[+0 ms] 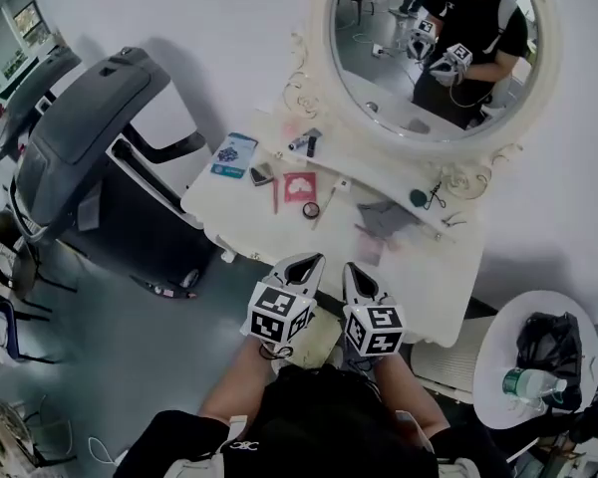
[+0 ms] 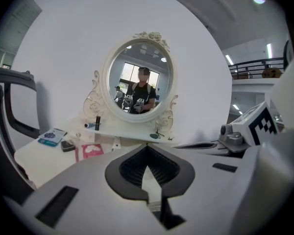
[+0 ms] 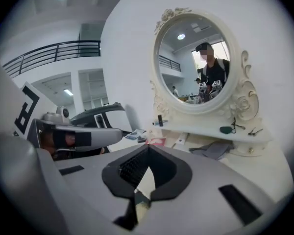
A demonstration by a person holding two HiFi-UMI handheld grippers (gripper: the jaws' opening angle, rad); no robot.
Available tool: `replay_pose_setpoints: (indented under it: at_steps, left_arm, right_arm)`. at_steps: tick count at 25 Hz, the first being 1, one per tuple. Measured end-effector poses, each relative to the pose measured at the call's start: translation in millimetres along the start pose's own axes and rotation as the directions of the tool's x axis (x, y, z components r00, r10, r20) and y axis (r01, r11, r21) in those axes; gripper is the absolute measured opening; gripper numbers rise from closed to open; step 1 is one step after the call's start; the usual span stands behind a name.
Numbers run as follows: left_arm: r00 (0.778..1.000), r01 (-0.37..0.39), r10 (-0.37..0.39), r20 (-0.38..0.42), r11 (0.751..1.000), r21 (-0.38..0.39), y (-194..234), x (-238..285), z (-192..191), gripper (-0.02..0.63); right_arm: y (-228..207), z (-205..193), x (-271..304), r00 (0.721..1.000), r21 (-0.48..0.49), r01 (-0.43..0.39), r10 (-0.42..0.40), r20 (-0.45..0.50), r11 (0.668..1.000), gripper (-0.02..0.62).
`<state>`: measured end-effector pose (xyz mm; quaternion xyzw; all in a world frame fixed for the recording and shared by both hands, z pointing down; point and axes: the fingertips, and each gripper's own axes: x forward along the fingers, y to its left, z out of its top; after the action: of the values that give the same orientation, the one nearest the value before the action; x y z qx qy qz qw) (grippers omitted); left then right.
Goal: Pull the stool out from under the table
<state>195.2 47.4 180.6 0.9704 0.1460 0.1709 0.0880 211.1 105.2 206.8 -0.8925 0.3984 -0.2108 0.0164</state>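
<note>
Currently I am holding my left gripper (image 1: 302, 264) and right gripper (image 1: 354, 270) clenched shut, empty, at the near edge of the white dressing table (image 1: 439, 287); the cream cushioned stool (image 1: 327, 343) is sitting tucked underneath, just below between them, neither hand nearer.

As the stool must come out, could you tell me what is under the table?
Only a cream seat-like patch shows below the table front edge; its top, the left hand-held gripper and the right hand-held gripper cover the rest.
</note>
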Motion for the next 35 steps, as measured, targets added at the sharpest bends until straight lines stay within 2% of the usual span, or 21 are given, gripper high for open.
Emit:
replay_pose_setpoints:
  at_steps: [5, 10, 13, 21, 35]
  left_arm:
    - [0.999, 0.052, -0.052, 0.007, 0.996, 0.067, -31, 22, 37, 0.003]
    - [0.997, 0.065, -0.07, 0.028, 0.987, 0.144, -54, 42, 71, 0.003]
    - [0.997, 0.059, -0.067, 0.038, 0.982, 0.179, -55, 48, 86, 0.003]
    - [0.999, -0.002, -0.007, 0.05, 0.985, 0.174, -37, 50, 97, 0.003]
    - [0.999, -0.034, 0.027, 0.036, 0.981, 0.193, -35, 44, 89, 0.003]
  right_arm:
    - [-39, 53, -30, 0.984, 0.03, 0.117, -0.12, 0.132, 0.993, 0.006]
    - [-71, 89, -52, 0.961, 0.051, 0.177, -0.184, 0.207, 0.983, 0.006]
    - [-82, 101, -54, 0.957, 0.051, 0.18, -0.187, 0.222, 0.982, 0.006]
    - [-78, 112, -56, 0.957, 0.007, 0.176, -0.173, 0.234, 0.984, 0.006]
    - [-63, 107, -48, 0.967, 0.01, 0.117, -0.117, 0.225, 0.993, 0.006]
